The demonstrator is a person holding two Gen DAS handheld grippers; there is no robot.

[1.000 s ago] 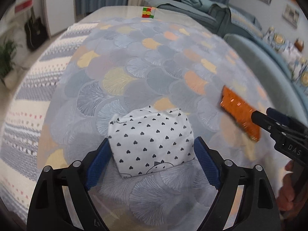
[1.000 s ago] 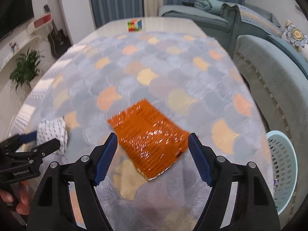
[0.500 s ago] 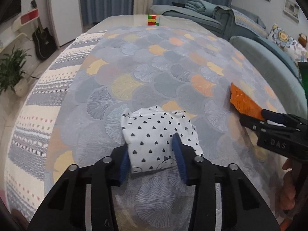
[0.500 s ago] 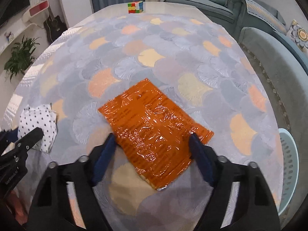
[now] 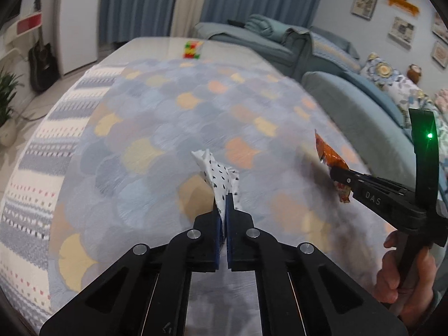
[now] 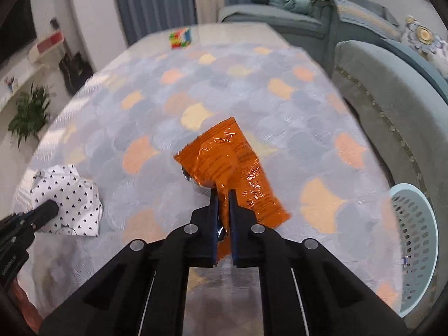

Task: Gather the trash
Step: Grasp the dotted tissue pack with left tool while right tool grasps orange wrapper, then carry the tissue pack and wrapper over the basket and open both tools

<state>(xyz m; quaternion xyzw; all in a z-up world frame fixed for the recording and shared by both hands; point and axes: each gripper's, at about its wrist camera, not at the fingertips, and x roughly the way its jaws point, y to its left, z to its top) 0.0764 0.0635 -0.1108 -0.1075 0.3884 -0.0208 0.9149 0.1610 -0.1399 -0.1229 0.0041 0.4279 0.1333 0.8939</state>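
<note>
The orange wrapper (image 6: pixel 229 173) and the white heart-print packet (image 5: pixel 219 177) are both off the tabletop (image 5: pixel 156 128) now; a second ago they lay flat between wide-open jaws, and half a second ago the jaws were only starting to pinch them. The left hand-held gripper (image 5: pixel 224 210) has closed tight on the near edge of the packet, which stands up folded from between the blue pads (image 5: pixel 230 224) and points away over the patterned cloth. The right hand-held gripper (image 6: pixel 222 207) is clamped just as tight on the wrapper's near end, the crumpled foil fanning out ahead of and to the right of its tips. From the left camera the wrapper (image 5: pixel 330 165) hangs from the other tool well off to the right, with the person's right hand (image 5: pixel 403 277) on the handle. A pale blue slotted basket (image 6: pixel 414 240) sits low beside the tabletop on the right, by the sofa (image 6: pixel 392 89). A colour cube (image 6: pixel 180 37) rests at the far end.
</note>
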